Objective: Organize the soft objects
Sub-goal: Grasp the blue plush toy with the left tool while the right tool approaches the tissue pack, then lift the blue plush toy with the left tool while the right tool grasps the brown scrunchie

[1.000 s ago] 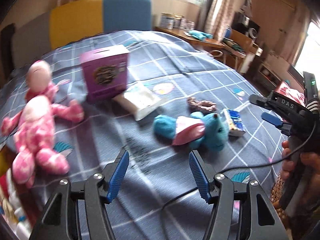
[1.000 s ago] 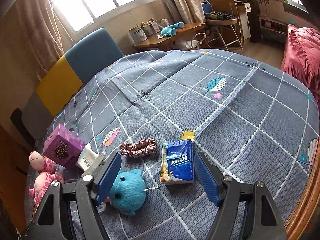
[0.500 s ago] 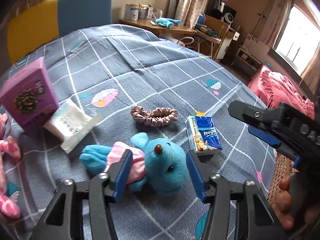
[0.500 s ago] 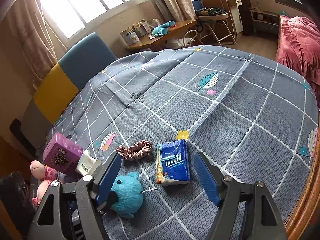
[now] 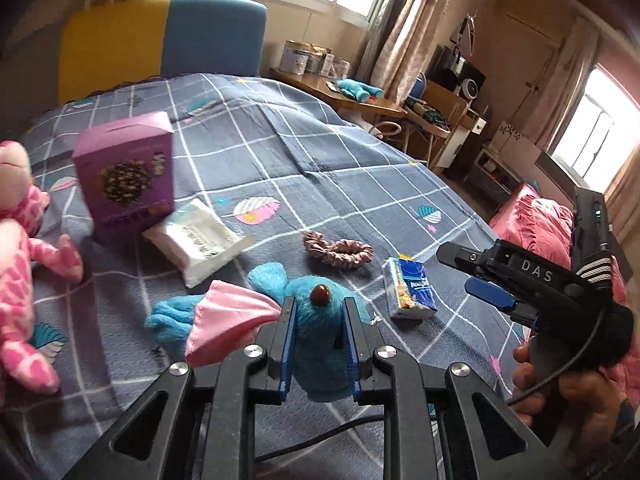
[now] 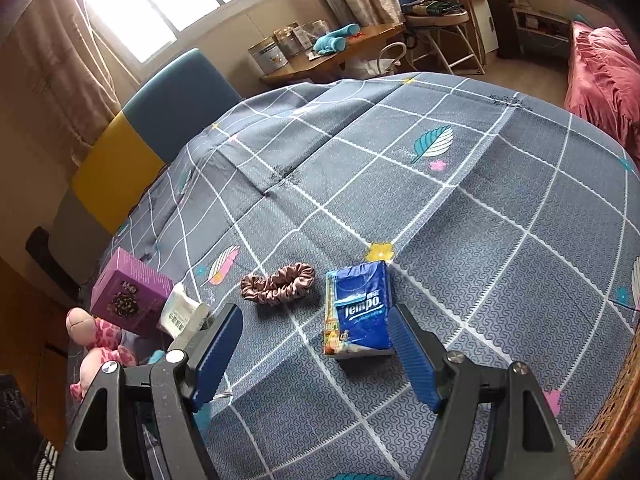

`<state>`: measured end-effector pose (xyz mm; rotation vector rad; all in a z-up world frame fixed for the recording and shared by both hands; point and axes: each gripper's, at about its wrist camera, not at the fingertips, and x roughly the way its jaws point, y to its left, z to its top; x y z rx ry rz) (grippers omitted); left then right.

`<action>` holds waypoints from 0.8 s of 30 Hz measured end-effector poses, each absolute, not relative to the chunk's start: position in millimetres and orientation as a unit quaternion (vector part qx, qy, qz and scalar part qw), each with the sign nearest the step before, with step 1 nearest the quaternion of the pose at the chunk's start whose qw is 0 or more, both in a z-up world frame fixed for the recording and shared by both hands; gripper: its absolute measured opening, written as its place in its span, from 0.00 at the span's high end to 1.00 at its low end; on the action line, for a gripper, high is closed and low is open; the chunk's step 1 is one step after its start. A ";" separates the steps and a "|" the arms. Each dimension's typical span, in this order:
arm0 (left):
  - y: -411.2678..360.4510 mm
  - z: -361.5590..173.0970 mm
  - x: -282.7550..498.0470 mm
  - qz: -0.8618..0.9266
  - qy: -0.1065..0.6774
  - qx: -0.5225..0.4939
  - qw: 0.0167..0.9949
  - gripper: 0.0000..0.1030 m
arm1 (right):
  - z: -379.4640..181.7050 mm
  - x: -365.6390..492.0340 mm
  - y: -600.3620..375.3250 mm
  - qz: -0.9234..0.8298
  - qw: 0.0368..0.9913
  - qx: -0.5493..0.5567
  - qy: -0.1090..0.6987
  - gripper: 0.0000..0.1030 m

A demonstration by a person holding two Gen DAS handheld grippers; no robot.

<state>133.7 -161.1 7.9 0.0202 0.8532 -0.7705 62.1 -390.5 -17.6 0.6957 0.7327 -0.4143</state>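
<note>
My left gripper [image 5: 318, 308] is shut on the head of a blue plush toy [image 5: 316, 320] with a pink skirt [image 5: 224, 320], on the grey checked bed cover [image 5: 280, 168]. A pink plush toy [image 5: 20, 264] lies at the left; it also shows in the right wrist view [image 6: 96, 344]. A pink scrunchie [image 5: 336, 250] and a blue Tempo tissue pack [image 5: 410, 292] lie to the right. My right gripper [image 6: 316, 328] is open and empty just above the bed, with the tissue pack [image 6: 356, 312] by its right finger and the scrunchie [image 6: 278, 282] beyond.
A purple box [image 5: 126, 176] stands at the left with a white wipes pack [image 5: 198, 238] beside it. A yellow and blue headboard [image 5: 160, 40] is at the far end. A wooden desk [image 5: 352, 98] and a chair stand beyond the bed. A wicker edge [image 6: 608, 412] is at the right.
My left gripper moved forward over the blue plush toy and closed on its head. My right gripper came a little lower and closer to the tissue pack, still open.
</note>
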 end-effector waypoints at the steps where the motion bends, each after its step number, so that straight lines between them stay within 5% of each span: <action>1: -148.7 11.3 131.7 -0.353 0.401 0.009 0.845 0.79 | -19.3 65.4 -387.5 -0.189 0.854 0.328 0.357 0.26; 12: -38.6 -38.3 96.9 -0.256 0.451 0.009 0.855 0.79 | -25.2 122.8 -333.2 -0.106 0.862 0.163 0.469 0.26; 24: -32.2 -44.0 91.1 -0.262 0.441 -0.003 0.858 0.77 | -54.8 209.6 -330.7 -0.101 0.856 -0.047 0.506 0.26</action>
